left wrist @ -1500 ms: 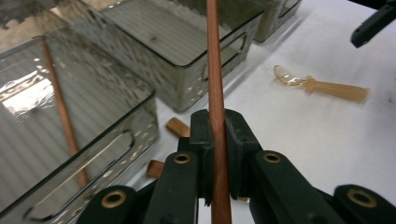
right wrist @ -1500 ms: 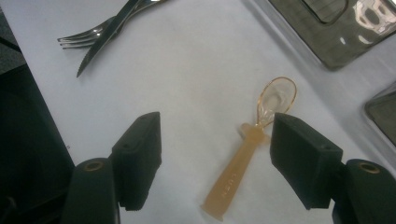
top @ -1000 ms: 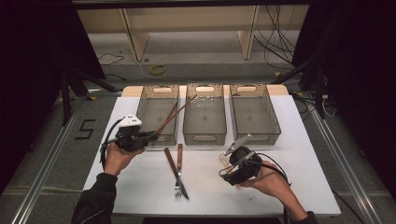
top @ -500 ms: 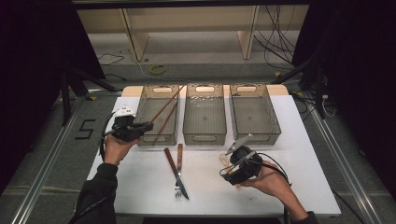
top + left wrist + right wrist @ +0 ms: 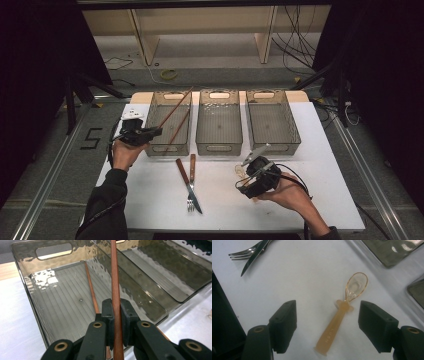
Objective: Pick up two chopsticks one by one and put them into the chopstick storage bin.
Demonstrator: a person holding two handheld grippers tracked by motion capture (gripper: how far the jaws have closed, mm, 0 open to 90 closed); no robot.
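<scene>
Fingers (image 5: pixel 125 315) of the left gripper (image 5: pixel 115 322) are clamping a reddish-brown chopstick (image 5: pixel 115 290) between their pads; fingers (image 5: pixel 284 320) of the right gripper (image 5: pixel 332 322) are standing wide apart, gripping nothing.

High view: the left gripper (image 5: pixel 150 133) is hanging at the near left corner of the left bin (image 5: pixel 155 112), with the held chopstick (image 5: pixel 176 107) slanting up and away over that bin toward its far right corner. A second chopstick (image 5: pixel 177 131) is lying inside the same bin, along its right side. Three smoky clear bins are sitting in a row at the far side of the white table (image 5: pixel 320 165): left, middle bin (image 5: pixel 220 145) and right bin (image 5: pixel 295 130). A fork (image 5: pixel 191 186) and a knife (image 5: pixel 187 184) are lying crossed on the table, near of the gap between the left and middle bins. The right gripper (image 5: pixel 252 170) is hovering near of the right bin, over a pale spoon (image 5: pixel 240 171).

Left gripper view: the chopstick is running straight up from the closed pads, over the left bin (image 5: pixel 27 290). The second chopstick (image 5: pixel 90 287) is lying on the bin's ribbed floor, just left of the held one.

Right gripper view: an amber translucent spoon (image 5: pixel 342 312) is lying flat on the table (image 5: pixel 299 277) between the open fingers, touching neither, bowl pointing away. The fork (image 5: pixel 244 252) and knife (image 5: pixel 253 258) are showing at the upper left.
</scene>
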